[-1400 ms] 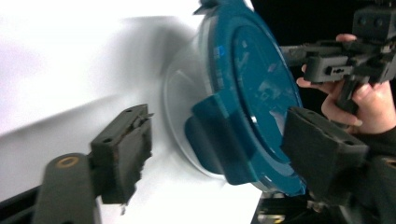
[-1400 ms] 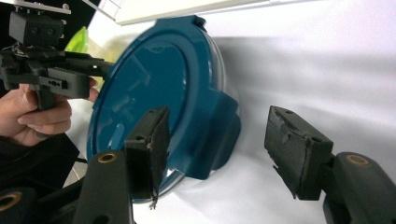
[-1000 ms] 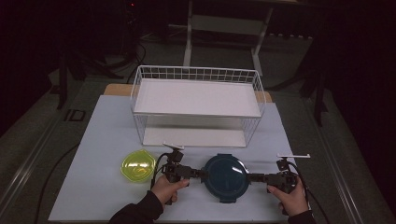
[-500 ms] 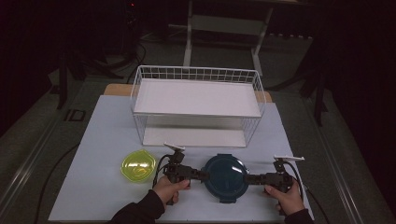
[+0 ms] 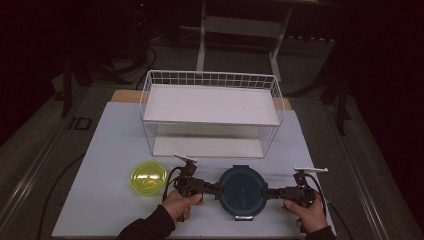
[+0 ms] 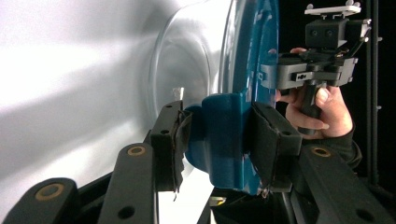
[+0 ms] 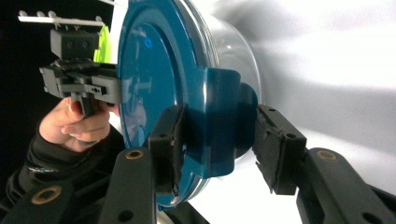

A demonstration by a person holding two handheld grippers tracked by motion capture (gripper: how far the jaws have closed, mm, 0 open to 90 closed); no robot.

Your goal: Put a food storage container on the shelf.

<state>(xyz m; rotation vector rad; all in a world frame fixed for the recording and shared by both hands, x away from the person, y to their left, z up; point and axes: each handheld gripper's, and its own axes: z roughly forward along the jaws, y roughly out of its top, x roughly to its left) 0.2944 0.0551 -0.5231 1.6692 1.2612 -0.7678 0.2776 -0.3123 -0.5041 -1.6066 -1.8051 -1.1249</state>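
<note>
container: a round clear bowl under a teal lid point(image 5: 243, 190), lower centre of the high view, on the white table point(image 5: 100, 150).
clip tabs: one at the lid's left edge point(image 6: 224, 140), one at its right point(image 7: 219, 126); the line between them runs left-right across the frame.
left gripper point(image 5: 212, 188): jaws have just been closing, now pinching the left tab.
right gripper point(image 5: 270, 192): jaws have just been closing; left pad touches its tab, right pad stands just off.
nearer hand: neither; symmetric.
beyond: yellow bowl point(image 5: 148, 178) lower left, wire rack point(image 5: 210, 112) above.
</note>
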